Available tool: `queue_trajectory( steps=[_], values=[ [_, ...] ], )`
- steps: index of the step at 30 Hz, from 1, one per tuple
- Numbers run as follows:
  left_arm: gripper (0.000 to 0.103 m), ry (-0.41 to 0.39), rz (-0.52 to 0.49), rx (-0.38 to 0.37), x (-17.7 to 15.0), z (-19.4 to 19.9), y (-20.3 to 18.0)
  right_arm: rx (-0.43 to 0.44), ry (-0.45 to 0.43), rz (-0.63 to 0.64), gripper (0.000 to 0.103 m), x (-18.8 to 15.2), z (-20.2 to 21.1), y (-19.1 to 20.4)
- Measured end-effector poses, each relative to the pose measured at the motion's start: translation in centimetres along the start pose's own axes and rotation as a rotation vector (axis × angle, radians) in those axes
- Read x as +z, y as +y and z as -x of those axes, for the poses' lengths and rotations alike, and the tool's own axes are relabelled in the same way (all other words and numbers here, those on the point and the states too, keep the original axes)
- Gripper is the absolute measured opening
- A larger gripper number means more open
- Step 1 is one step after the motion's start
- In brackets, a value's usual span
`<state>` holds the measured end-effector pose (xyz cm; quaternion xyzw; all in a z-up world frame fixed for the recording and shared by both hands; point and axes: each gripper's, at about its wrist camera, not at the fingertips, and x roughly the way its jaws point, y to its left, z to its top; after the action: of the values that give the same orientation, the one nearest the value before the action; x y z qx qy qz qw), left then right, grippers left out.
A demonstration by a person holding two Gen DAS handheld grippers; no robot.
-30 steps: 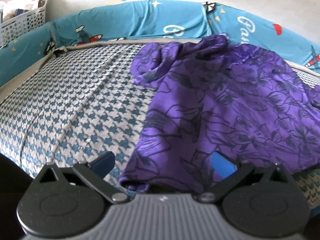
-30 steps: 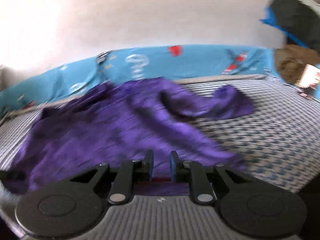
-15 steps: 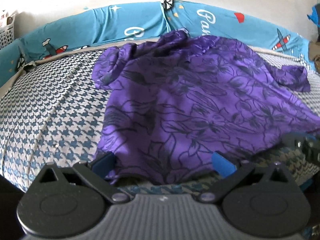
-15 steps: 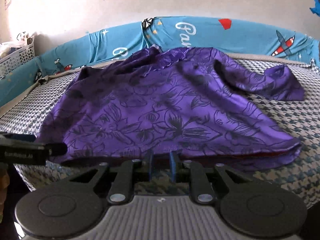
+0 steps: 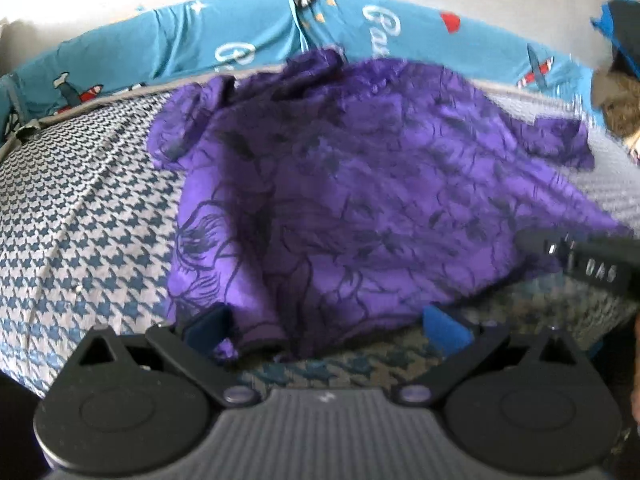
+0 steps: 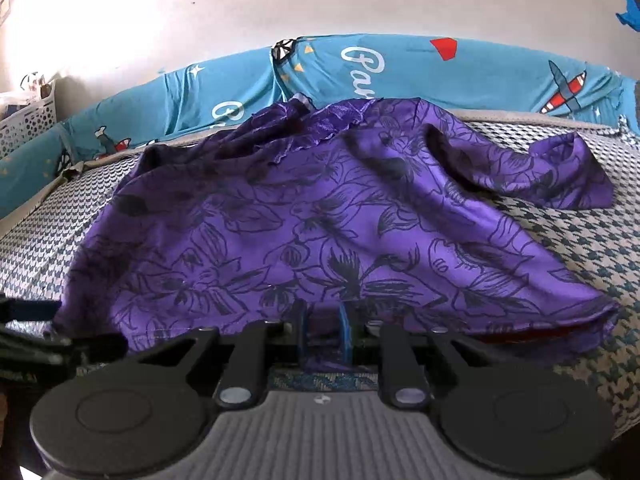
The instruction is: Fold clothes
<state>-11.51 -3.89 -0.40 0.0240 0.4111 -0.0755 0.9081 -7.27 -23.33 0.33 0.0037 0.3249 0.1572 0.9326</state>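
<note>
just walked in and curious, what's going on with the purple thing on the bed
A person with a handheld gripper in each hand is folding a purple floral garment spread on a houndstooth bed cover. The right gripper is shut on the garment's near hem. The left gripper is open, its fingers straddling the hem near the other corner without gripping it. No fold has been made yet. A blue printed bumper lines the far side.
</note>
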Motion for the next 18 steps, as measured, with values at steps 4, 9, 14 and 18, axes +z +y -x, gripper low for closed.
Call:
queue_trajectory(
  steps=[4,9,14,18],
  values=[
    [0.103,0.018,-0.037,0.045,-0.2,-0.4,-0.4,-0.002,-0.003,0.013,0.016,-0.1,0.2,0.1],
    [0.103,0.024,-0.046,0.179,-0.2,-0.8,0.3,-0.006,-0.022,0.043,0.016,-0.3,1.3,0.5],
    [0.103,0.028,0.015,0.198,0.0,-0.9,1.9,0.085,-0.018,0.096,0.016,-1.1,2.9,1.6],
    [0.103,0.029,0.062,0.199,0.2,-0.8,2.7,0.177,0.023,0.176,0.016,-1.7,2.8,3.3]
  ],
)
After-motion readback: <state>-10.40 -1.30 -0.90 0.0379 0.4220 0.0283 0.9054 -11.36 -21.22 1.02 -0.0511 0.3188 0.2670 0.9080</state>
